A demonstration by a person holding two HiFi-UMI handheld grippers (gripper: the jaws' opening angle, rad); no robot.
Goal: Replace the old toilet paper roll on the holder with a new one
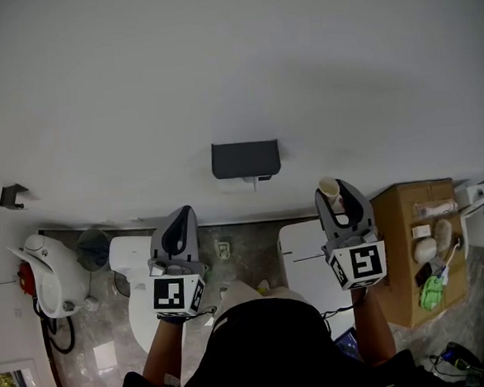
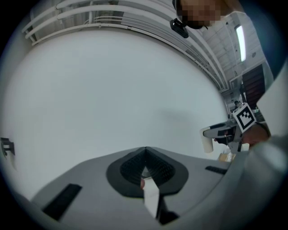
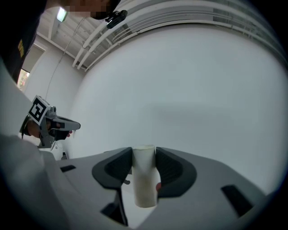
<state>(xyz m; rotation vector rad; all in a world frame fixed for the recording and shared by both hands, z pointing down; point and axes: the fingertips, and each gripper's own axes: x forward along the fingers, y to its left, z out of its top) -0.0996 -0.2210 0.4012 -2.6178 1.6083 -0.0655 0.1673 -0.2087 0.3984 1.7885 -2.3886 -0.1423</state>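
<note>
On the white wall, a dark toilet paper holder hangs between my two raised grippers. No roll shows under its cover. My right gripper is shut on an empty cardboard tube, which stands upright between the pads, below and right of the holder. My left gripper is shut with its dark pads pressed together and nothing between them, below and left of the holder. The left gripper view also shows the right gripper with the tube. The left gripper appears in the right gripper view.
A white toilet stands below the left gripper, and another white fixture below the right. A cardboard box with small items on top sits at the right. A white appliance and a grey bin are at the left.
</note>
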